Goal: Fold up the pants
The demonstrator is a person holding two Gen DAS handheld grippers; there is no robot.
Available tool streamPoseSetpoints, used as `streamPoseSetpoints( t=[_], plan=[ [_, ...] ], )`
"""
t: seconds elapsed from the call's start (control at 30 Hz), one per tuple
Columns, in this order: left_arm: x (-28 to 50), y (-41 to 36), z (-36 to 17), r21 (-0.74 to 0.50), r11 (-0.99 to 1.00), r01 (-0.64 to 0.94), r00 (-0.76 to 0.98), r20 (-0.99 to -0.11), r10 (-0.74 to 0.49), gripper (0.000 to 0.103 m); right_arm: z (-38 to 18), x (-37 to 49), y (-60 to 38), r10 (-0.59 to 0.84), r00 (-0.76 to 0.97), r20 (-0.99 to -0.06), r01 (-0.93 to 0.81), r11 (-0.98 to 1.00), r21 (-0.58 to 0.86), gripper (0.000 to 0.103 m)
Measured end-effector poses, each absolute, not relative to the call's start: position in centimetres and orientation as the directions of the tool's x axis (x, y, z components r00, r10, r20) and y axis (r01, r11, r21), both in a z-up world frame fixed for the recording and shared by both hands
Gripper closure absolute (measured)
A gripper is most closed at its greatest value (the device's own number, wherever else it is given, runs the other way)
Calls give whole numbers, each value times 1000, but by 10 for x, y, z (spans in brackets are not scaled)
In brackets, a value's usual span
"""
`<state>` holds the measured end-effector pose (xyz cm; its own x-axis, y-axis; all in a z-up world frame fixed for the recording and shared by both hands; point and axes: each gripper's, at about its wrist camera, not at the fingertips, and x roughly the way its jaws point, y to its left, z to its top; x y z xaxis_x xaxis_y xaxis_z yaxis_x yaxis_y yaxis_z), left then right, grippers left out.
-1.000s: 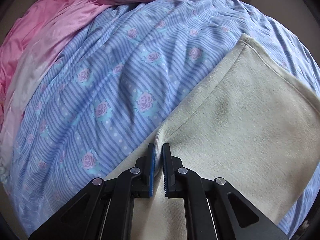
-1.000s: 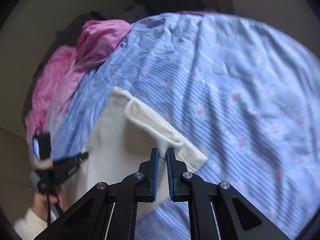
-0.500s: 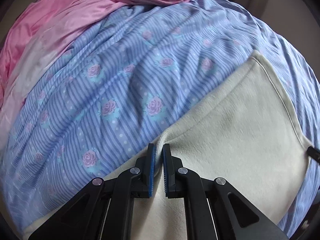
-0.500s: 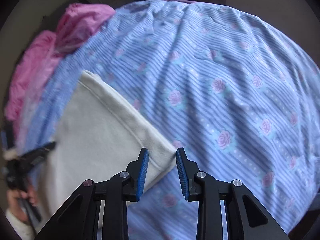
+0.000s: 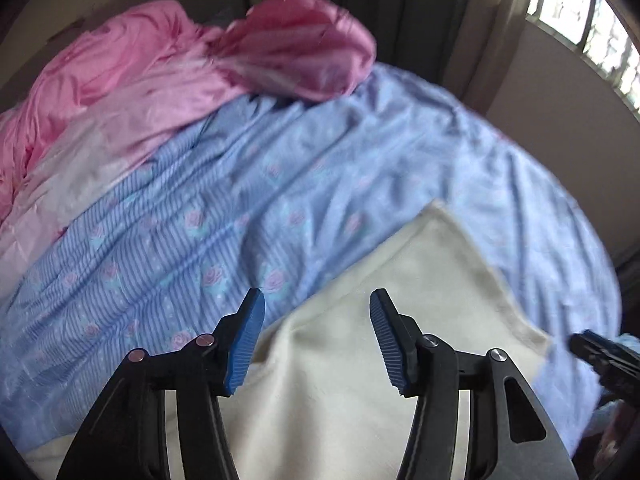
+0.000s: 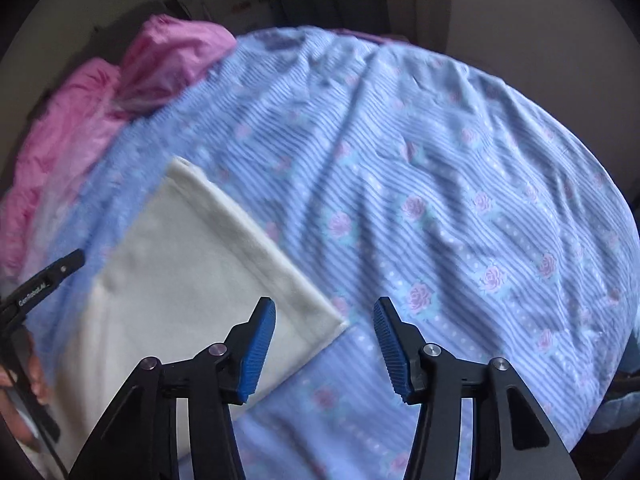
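The cream pants [image 5: 400, 312] lie folded flat on a blue striped bedsheet with roses [image 5: 240, 208]. My left gripper [image 5: 316, 320] hovers above their left edge with its jaws opening and nothing pressed between the blue pads. In the right wrist view the pants [image 6: 192, 264] fill the lower left, their near corner pointing between my fingers. My right gripper [image 6: 325, 322] hangs above that corner, jaws opening, pads clear of the cloth. The other gripper's black tip [image 6: 52, 276] shows at the left edge, and the right one's tip [image 5: 600, 356] at the far right.
A crumpled pink satin quilt [image 5: 168, 72] is heaped at the far left of the bed. Dark curtains [image 5: 400, 8] and a bright window [image 5: 580, 20] stand behind. The striped sheet [image 6: 460, 184] spreads wide to the right. A hand [image 6: 24, 400] shows at the lower left.
Both grippers have let go of the pants' edges and opened. The left one has risen, so more of the bed and window shows. The pants have dropped flat onto the sheet.
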<state>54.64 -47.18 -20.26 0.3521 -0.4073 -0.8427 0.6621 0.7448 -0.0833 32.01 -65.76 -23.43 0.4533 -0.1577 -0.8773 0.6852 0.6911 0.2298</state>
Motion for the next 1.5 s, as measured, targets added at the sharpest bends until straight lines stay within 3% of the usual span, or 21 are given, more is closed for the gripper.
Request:
streamPoseSetpoints(
  t=[0.23,0.5,0.7,0.8,1.0,1.07,1.1,1.13,1.2,1.5],
  plan=[
    [548,-387,-191,-77,718,692,319,-860,-399,49,-199,343,-599,-91,552,-829,565,772,291,49],
    [569,-290,-216,-95,743,663,243,-911,-333,50,-208,415,-505,103,592,-799,371,846,384,49],
    [572,-268,-250,-109,699,706,148,-943,-297,50,-222,450,-449,173,571,-803,286,874,392,49],
    [574,-262,-269,-112,684,721,108,-956,-271,58,-229,456,-432,184,556,-811,270,883,385,49],
    [578,-258,-291,-129,661,739,66,-963,-262,60,-243,460,-413,186,524,-831,262,893,365,49],
    [578,-257,-295,-135,665,735,62,-963,-263,72,-245,460,-411,186,521,-833,267,892,366,49],
    [578,-256,-296,-135,672,728,63,-963,-262,84,-247,461,-409,184,519,-835,270,891,364,49],
    [578,-255,-296,-145,680,718,61,-961,-269,90,-248,462,-408,183,517,-837,273,891,363,49],
    [576,-253,-291,-153,691,706,73,-955,-286,94,-250,464,-405,181,513,-839,275,892,360,49],
    [578,-237,-249,-105,729,677,227,-912,-342,95,-251,475,-398,178,527,-831,264,895,359,49]
  ],
)
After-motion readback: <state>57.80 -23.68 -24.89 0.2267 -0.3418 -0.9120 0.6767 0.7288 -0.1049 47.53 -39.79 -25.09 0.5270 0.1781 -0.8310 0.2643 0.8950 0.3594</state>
